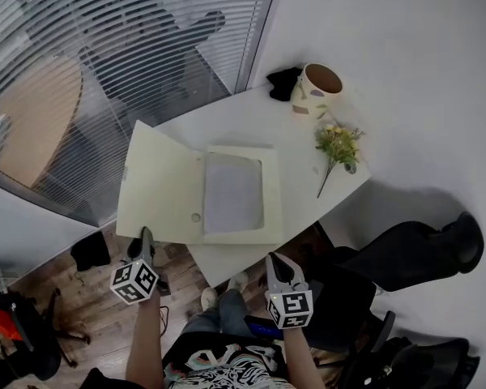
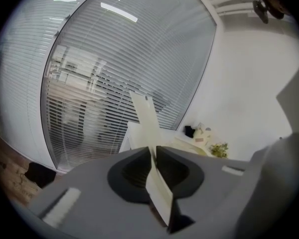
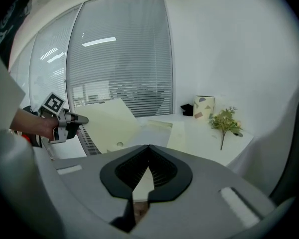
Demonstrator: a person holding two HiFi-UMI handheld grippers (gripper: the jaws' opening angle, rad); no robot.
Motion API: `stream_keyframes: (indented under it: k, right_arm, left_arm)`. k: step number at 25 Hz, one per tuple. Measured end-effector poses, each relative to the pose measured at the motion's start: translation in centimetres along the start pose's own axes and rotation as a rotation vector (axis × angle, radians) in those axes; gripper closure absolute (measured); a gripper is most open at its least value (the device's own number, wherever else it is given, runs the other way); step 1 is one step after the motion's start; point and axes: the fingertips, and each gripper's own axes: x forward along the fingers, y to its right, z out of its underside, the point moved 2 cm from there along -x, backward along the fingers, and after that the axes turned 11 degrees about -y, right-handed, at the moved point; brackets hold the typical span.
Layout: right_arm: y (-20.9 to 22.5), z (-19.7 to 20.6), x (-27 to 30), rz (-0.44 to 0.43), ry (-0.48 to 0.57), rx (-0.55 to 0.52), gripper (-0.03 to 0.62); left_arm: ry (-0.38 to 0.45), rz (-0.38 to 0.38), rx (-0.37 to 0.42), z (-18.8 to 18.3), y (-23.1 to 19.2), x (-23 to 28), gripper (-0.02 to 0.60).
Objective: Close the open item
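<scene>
The bench [image 1: 251,113] ends near a blind-covered glass wall on the left and a white wall behind. One cream folder [image 1: 227,156] lies open on it, its flap [image 1: 158,183] overhanging the left edge. There is also one sheet [image 1: 233,191], one cup [image 1: 317,87] and one flower sprig [image 1: 338,145]. The left gripper [image 1: 147,235] pinches the flap's near edge. The right gripper [image 1: 274,258], pressed together and empty, hangs off the front edge just short of the folder.

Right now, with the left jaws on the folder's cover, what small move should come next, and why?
Probably lift the left gripper and swing it rightward, folding the cover over the grey sheet. Its jaws are shut on the cover's near edge, the folder lies open on the table, and the right gripper, shut and empty, is clear of it.
</scene>
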Motion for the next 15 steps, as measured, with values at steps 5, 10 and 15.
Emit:
stream_keyframes:
  k: [5, 10, 15]
  right_arm:
    - [1.0, -0.1, 0.1, -0.026, -0.006, 0.032, 0.594]
    - [2.0, -0.1, 0.2, -0.023, 0.0, 0.005, 0.594]
    - [3.9, 1.4, 0.6, 0.001, -0.035, -0.002, 0.594]
  left_arm:
    - [0.002, -0.018, 0.019, -0.2, 0.7, -0.3, 0.492]
    - [0.008, -0.038, 0.036, -0.5, 1.0, -0.4, 0.492]
    - [0.019, -0.049, 0.059, -0.8, 1.9, -0.5, 0.492]
